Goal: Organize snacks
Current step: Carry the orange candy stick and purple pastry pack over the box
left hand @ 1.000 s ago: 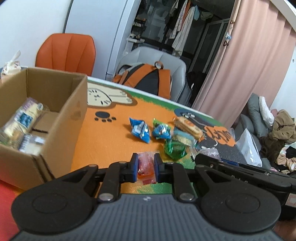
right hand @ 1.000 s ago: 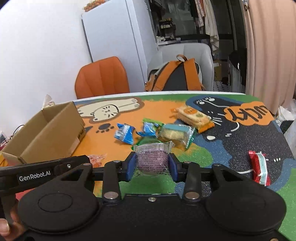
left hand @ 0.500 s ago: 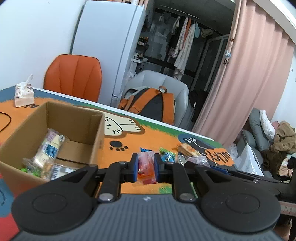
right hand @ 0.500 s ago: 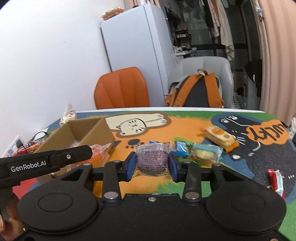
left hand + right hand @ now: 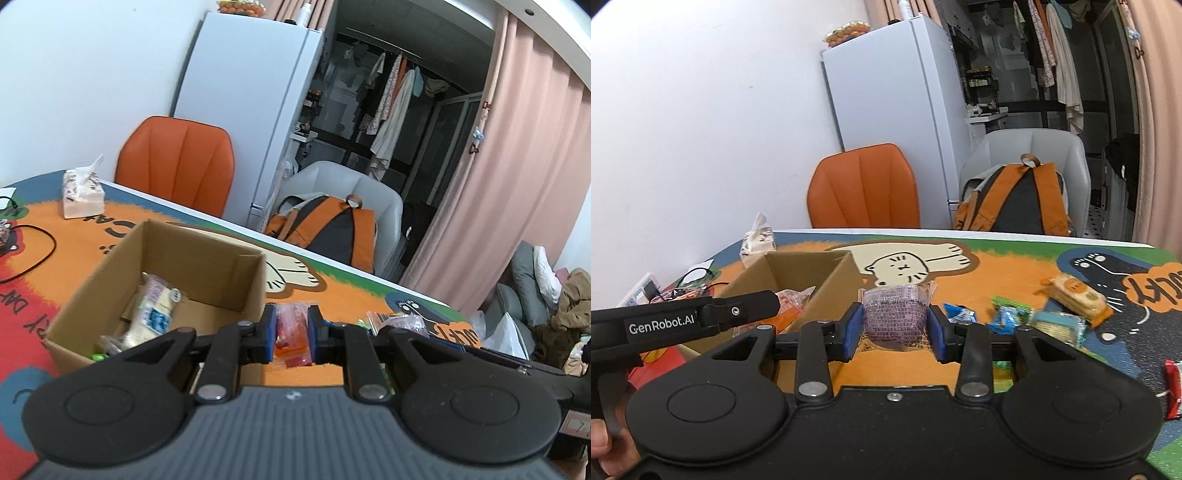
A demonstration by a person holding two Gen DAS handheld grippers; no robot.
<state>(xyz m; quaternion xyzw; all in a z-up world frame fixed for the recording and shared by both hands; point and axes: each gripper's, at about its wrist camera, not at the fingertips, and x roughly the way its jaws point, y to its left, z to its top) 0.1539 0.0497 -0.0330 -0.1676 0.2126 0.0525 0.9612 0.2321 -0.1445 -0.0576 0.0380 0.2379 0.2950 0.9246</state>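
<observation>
Left gripper [image 5: 291, 334] pinching red candy packet [image 5: 291, 332], right of the box [image 5: 207, 258] rim, not over the opening. Right gripper [image 5: 894, 328] clamped on purple packet [image 5: 894, 317], also short of box. Could drop outside or snag wall if released early. Versus a second ago: raised, swung toward box, loose snacks [image 5: 1056, 325] behind.

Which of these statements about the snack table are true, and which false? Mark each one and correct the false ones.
1. The left gripper holds a red snack packet. True.
2. The right gripper is open. False: it is shut on a purple snack packet.
3. The cardboard box is empty. False: snacks lie inside.
4. A backpack sits on the grey chair. True.
</observation>
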